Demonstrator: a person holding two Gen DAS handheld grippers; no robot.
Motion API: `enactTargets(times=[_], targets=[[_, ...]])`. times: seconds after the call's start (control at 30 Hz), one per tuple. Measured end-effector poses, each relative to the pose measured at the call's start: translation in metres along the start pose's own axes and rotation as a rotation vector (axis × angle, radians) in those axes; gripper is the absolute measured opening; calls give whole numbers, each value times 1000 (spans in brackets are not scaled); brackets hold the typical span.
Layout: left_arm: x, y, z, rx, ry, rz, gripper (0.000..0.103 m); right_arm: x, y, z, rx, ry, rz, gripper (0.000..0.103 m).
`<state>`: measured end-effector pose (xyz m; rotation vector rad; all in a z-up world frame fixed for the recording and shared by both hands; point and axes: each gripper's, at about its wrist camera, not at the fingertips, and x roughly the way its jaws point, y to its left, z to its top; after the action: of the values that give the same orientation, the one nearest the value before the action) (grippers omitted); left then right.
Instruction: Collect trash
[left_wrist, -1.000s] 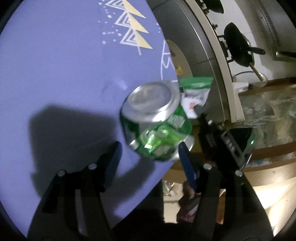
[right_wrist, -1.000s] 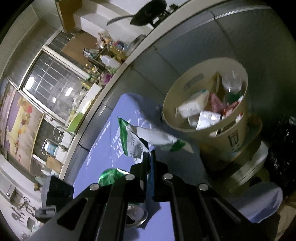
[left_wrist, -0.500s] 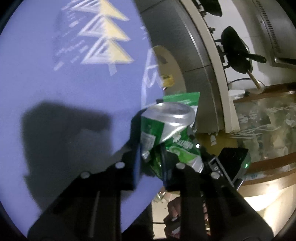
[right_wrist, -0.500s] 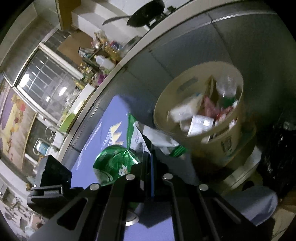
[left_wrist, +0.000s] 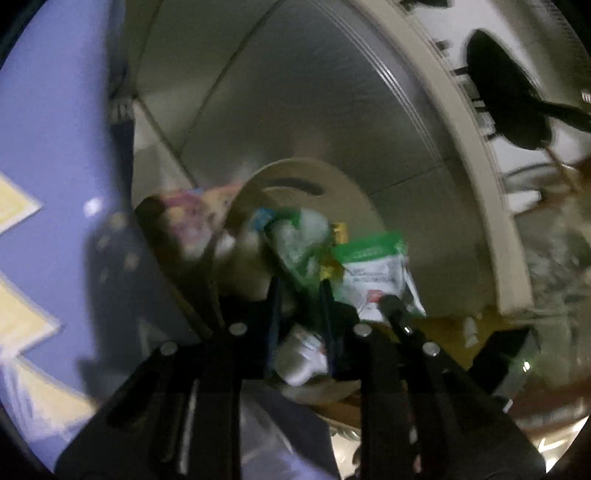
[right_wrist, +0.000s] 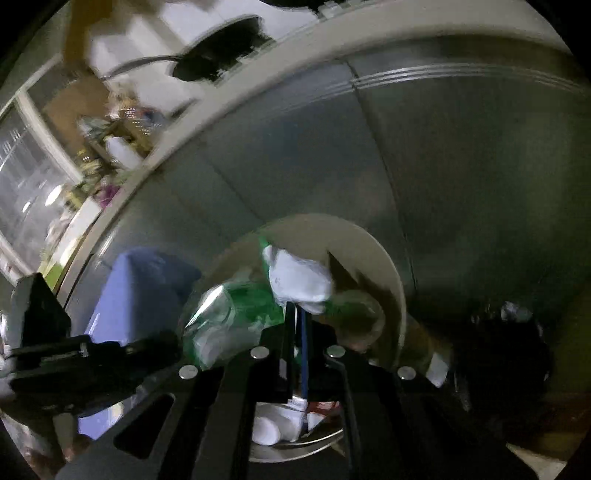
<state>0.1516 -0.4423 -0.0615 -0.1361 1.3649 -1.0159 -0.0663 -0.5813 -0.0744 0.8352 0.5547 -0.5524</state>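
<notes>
Left gripper (left_wrist: 299, 291): jaws narrowed and clamped on the crushed green can (left_wrist: 301, 245); they closed onto it within the last second, and the can sits squeezed between the blue pads.
Crushed green can: held out over the mouth of the beige bin (left_wrist: 291, 173), its dented body blurred; in the right wrist view it shows as a green and silver smear (right_wrist: 229, 321) just left of the right gripper.
Right gripper (right_wrist: 295, 314): jaws fully closed, pinching the edge of the green and white wrapper (right_wrist: 299, 280).
Green and white wrapper: hangs from the right gripper's tips above the bin; in the left wrist view it is just right of the can (left_wrist: 376, 273), with the right gripper's dark finger (left_wrist: 395, 314) at its lower edge.
Beige bin: round, with a slot handle in its wall, directly below both grippers; white packaging (left_wrist: 303, 360) and other blurred rubbish lie inside it.
Pink patterned packet (left_wrist: 188, 221): at the bin's left rim, too blurred to tell whether it is inside or leaning on it.
Purple cloth (left_wrist: 55, 147): with yellow triangles, covers the surface to the left of the bin.
Grey cabinet front (right_wrist: 424, 166): behind the bin, with a pale counter edge (left_wrist: 480, 177) above it.
Black pan (left_wrist: 506, 110): on the counter, farthest back.
</notes>
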Motion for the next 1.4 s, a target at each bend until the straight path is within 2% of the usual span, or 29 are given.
enactTargets(times=[0.1, 0.2, 0.3, 0.37, 0.4, 0.5, 0.7, 0.77, 0.9, 0.97, 1.0, 1.17, 1.4], targets=[[-6, -14, 1, 64, -10, -17, 20, -8, -13, -5, 47, -25, 46, 0], [-18, -19, -8, 108, -37, 7, 30, -14, -16, -15, 32, -7, 71, 6], [-29, -22, -19, 101, -40, 3, 31, -22, -14, -25, 21, 29, 98, 26], [-38, -20, -29, 106, -53, 12, 31, -31, -9, -31, -11, 5, 96, 54], [-44, -20, -36, 115, -63, 23, 31, -34, -5, -32, -26, 1, 100, 57], [-66, -25, -55, 163, -103, 80, 31, -40, 10, -33, -38, 27, 131, 57], [-107, -36, -97, 287, -215, 238, 34, -85, 25, -56, -18, 5, 180, 57], [-122, -39, -112, 323, -253, 285, 43, -100, 31, -66, -17, -1, 184, 58], [-148, -40, -136, 362, -317, 362, 52, -127, 45, -80, -17, -8, 180, 58], [-162, -42, -148, 390, -344, 400, 63, -138, 50, -86, -18, -4, 180, 58], [-168, -42, -154, 403, -355, 412, 65, -146, 55, -89, -17, 1, 183, 59], [-203, -44, -184, 476, -420, 476, 83, -166, 76, -103, -24, 12, 204, 67], [-233, -30, -206, 483, -447, 526, 94, -175, 111, -122, -62, 30, 195, 69]])
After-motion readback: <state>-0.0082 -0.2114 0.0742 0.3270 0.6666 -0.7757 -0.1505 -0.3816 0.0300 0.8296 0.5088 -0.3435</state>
